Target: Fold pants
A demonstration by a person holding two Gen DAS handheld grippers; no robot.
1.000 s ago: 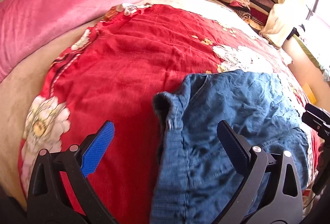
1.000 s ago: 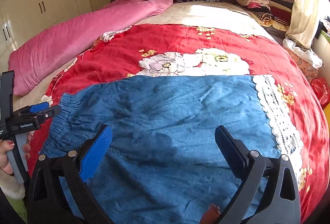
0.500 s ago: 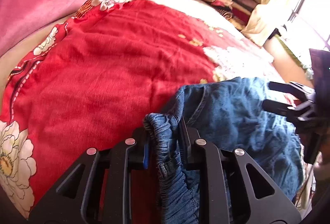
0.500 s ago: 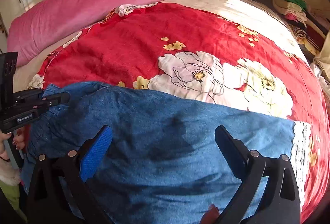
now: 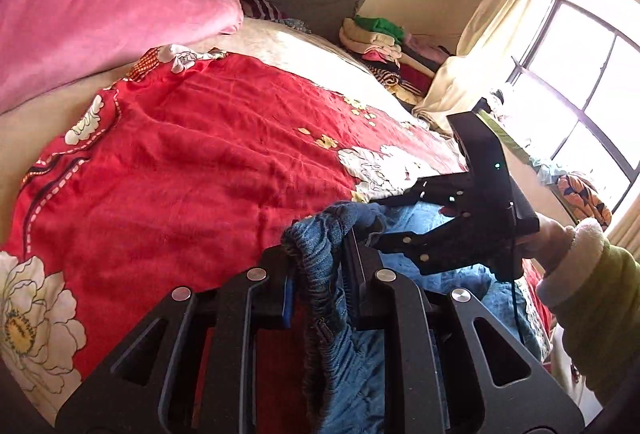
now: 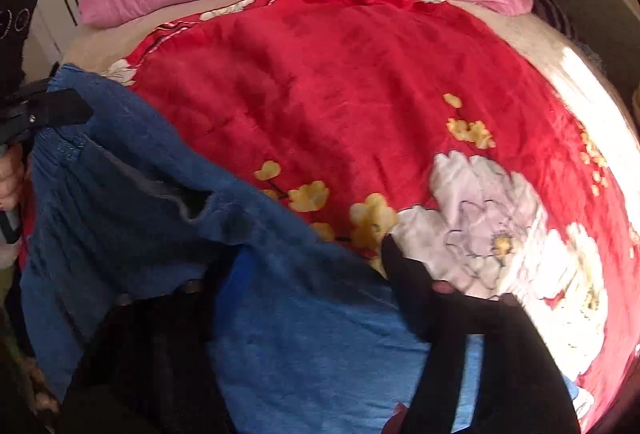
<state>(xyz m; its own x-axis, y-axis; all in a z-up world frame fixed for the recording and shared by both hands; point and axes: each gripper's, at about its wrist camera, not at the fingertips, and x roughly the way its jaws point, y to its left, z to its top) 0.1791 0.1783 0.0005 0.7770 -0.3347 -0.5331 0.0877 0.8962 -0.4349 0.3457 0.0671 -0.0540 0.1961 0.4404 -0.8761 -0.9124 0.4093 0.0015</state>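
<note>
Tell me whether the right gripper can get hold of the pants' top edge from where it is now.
Probably yes. The right gripper is closing with the pants denim already between its fingers, nothing blocking. The left gripper holds the waistband beside it.

The left tongs [image 5: 316, 274] have clamped the pants [image 5: 320, 246] waistband; the right tongs [image 6: 312, 274] are closing, apparently around denim.

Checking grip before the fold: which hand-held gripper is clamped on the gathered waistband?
The left hand-held gripper: its jaws pinch the pants' waistband. The right hand-held gripper is closing farther along.
</note>
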